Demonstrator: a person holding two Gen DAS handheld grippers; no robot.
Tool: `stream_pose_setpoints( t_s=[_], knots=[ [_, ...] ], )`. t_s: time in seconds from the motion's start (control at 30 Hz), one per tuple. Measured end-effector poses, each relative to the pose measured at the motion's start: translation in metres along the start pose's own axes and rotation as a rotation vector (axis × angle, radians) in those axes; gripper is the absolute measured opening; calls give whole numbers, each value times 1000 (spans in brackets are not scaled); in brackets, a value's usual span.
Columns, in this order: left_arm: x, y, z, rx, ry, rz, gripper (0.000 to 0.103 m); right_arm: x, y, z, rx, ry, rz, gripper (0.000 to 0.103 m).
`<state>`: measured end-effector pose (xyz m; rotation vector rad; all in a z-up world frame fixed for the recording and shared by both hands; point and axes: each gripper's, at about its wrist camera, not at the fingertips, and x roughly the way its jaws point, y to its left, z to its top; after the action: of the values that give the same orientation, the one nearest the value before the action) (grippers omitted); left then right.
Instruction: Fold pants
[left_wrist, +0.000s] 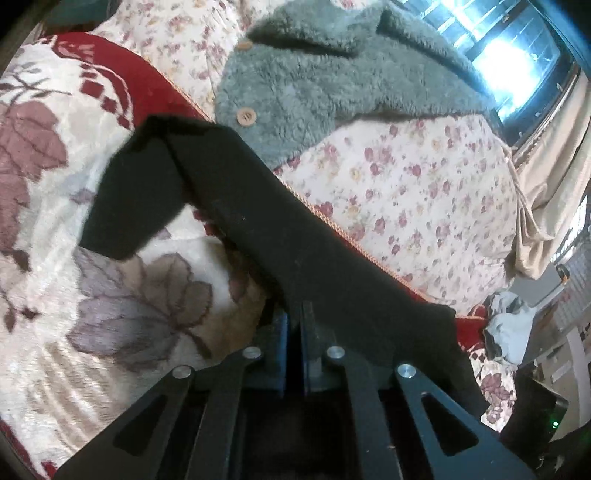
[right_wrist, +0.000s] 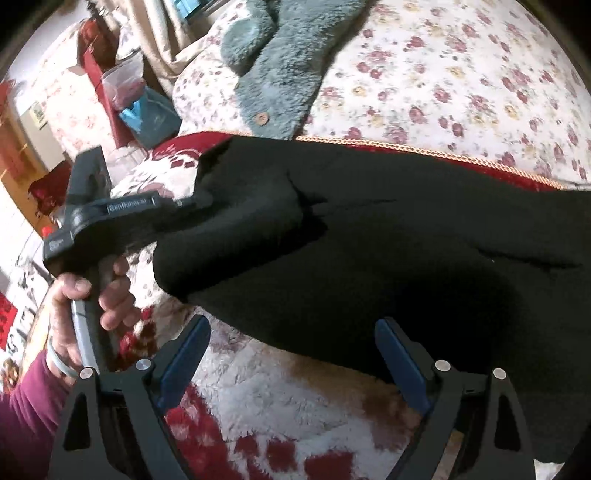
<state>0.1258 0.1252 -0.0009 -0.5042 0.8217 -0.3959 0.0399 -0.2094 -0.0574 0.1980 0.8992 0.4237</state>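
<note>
**Fold under way, one end of the pants lifted**

Left wrist view: my left gripper (left_wrist: 293, 325) has its jaws together, clamped on an edge of the black pants (left_wrist: 258, 221). The cloth runs away from me, raised off the leaf-patterned blanket (left_wrist: 110, 314), its far end flopping over. A grey fleece jacket (left_wrist: 314, 81) lies beyond on the floral sheet (left_wrist: 424, 192).

Right wrist view: my right gripper (right_wrist: 291, 354) hangs with jaws wide apart, holding nothing, just before the broad dark body of the pants (right_wrist: 406, 240). The left gripper (right_wrist: 177, 203) pinches the cloth at its far left.

I judge the fold begun, not finished: nothing lies flat and stacked yet.
</note>
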Motion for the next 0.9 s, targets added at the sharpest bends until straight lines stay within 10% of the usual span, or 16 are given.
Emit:
stream_pose_setpoints(
  t_s=[0.23,0.67,0.77,0.9],
  knots=[
    [-38,15,10,22,-77,78,5,30,0,48,9,22,207,94],
    [-91,53,15,68,-203,256,5,190,78,176,-57,331,617,94],
    [-105,56,14,106,-266,348,5,205,117,174,-199,346,559,41],
    [-121,61,3,152,-349,500,5,207,150,168,-281,281,529,36]
  ],
)
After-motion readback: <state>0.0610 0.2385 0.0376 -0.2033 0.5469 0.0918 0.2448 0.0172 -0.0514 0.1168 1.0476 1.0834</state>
